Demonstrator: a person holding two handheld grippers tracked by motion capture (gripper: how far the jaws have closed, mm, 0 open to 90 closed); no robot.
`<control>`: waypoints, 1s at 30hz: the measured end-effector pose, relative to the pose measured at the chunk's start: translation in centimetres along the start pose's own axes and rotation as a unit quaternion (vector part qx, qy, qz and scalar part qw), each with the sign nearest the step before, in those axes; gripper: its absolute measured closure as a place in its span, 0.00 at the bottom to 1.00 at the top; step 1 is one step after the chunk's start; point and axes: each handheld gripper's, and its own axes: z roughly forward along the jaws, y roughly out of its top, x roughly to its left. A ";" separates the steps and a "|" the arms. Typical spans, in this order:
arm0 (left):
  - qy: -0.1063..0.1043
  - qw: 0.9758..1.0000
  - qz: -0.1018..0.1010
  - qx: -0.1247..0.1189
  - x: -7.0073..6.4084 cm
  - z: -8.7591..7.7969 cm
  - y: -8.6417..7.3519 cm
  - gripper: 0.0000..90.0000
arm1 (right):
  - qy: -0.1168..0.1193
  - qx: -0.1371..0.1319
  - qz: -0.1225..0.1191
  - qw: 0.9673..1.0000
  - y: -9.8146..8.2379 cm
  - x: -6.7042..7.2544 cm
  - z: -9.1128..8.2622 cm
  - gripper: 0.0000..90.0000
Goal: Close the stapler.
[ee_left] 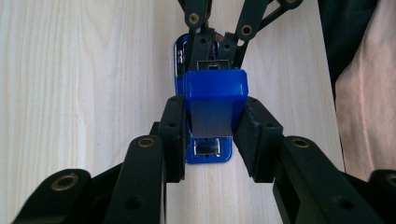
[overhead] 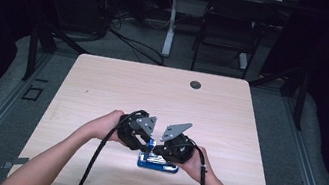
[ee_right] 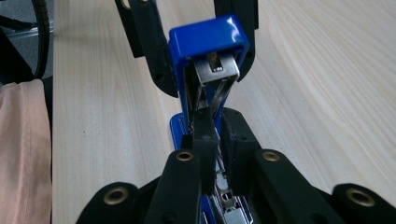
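Blue stapler [overhead: 157, 163] on desk [overhead: 102, 87], near its front edge, lid up.
L claw [ee_left: 209, 135] clamped on raised blue lid; R claw [ee_right: 218, 140] pinched nearly together on metal staple track inside stapler.

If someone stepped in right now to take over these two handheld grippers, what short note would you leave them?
Left gripper: shut on the blue stapler's raised top cover, holding it swung up.
Right gripper: shut on the metal staple channel inside the stapler.
The stapler sits on the wooden table, near the person's edge, its base flat on the wood.
Done: stapler opened.
Left: probably loading staples or closing it; I cannot tell which.
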 end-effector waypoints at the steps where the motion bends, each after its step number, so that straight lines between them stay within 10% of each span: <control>1: -0.009 1.000 0.001 0.000 0.1 0.1 0.1 0.73 | -0.001 -0.002 0.001 1.000 -0.1 0.0 -0.1 0.95; 30: -0.028 0.999 0.014 0.009 0.8 3.3 2.5 0.72 | -0.029 0.013 0.024 0.999 -2.7 0.0 -3.5 0.93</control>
